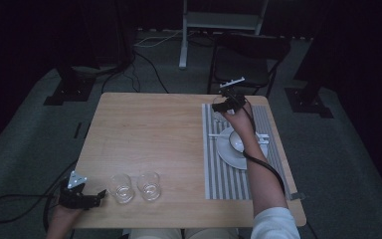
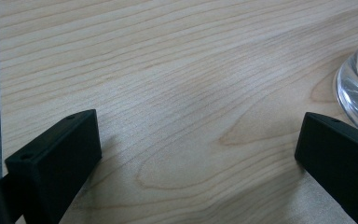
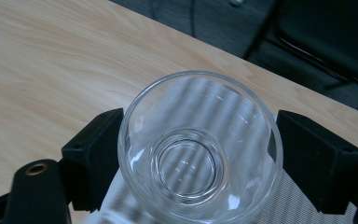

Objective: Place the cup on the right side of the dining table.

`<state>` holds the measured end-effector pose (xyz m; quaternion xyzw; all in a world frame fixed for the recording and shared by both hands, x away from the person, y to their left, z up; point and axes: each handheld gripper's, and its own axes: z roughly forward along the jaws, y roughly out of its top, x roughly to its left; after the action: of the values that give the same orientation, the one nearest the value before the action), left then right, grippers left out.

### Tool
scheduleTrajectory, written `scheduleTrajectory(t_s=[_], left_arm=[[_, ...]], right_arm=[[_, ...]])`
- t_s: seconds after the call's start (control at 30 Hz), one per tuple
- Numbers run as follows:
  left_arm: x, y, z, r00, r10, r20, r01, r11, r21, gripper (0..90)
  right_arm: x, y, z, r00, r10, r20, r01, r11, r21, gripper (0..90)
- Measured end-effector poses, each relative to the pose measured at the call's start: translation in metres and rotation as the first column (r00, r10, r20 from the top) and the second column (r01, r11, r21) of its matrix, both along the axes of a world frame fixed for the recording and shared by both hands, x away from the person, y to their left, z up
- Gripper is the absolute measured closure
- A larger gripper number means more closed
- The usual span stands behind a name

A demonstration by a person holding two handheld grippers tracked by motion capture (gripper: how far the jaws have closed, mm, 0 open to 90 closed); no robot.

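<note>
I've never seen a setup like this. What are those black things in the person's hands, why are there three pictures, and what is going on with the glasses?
A person sits at a wooden table holding a hand tool in each hand. Each tool has two black jaws that pinch things.

The high view looks down from above. The other two pictures come from small cameras riding on the tools, looking along their jaws.

On the table lie a striped placemat with a white plate, and two empty glasses near the front edge.

The right gripper is at the placemat's far corner, its jaws on either side of a third glass; whether they press it I cannot tell. The left gripper rests near the front left corner, jaws open, beside one glass.
</note>
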<state>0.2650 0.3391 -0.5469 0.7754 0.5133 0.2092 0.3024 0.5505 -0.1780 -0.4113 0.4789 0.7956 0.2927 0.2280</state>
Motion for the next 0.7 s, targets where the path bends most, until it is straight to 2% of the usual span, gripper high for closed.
scheduleTrajectory(t_s=[0.17,0.23,0.37,0.57,0.6,0.63,0.7], left_arm=[[0.000,0.000,0.000,1.0000,0.000,0.000,0.000,1.0000,0.000,0.7],[0.000,0.000,0.000,1.0000,-0.001,0.001,0.001,1.0000,-0.001,0.7],[0.000,0.000,0.000,1.0000,0.000,0.000,0.000,1.0000,0.000,0.7],[0.000,0.000,0.000,1.0000,0.000,0.000,0.000,1.0000,0.000,0.7],[0.000,0.000,0.000,1.0000,0.000,0.000,0.000,1.0000,0.000,0.7],[0.000,0.000,0.000,1.0000,0.001,0.000,-0.001,1.0000,-0.001,0.7],[0.000,0.000,0.000,1.0000,0.001,0.000,-0.001,1.0000,0.000,0.7]], right_arm=[[0.012,-0.023,-0.008,0.9962,-0.085,-0.019,0.085,0.9964,-0.001,17.8],[0.018,-0.032,-0.012,0.9915,-0.128,-0.024,0.128,0.9918,-0.002,17.8],[0.024,-0.040,-0.017,0.9853,-0.167,-0.036,0.166,0.9859,-0.017,17.8],[0.035,-0.054,-0.030,0.9661,-0.248,-0.071,0.246,0.9685,-0.038,17.8],[0.035,-0.054,-0.030,0.9661,-0.248,-0.071,0.246,0.9685,-0.038,17.8],[0.036,-0.056,-0.036,0.9616,-0.261,-0.084,0.258,0.9650,-0.046,17.8],[0.037,-0.058,-0.039,0.9583,-0.267,-0.101,0.264,0.9635,-0.042,17.7]])
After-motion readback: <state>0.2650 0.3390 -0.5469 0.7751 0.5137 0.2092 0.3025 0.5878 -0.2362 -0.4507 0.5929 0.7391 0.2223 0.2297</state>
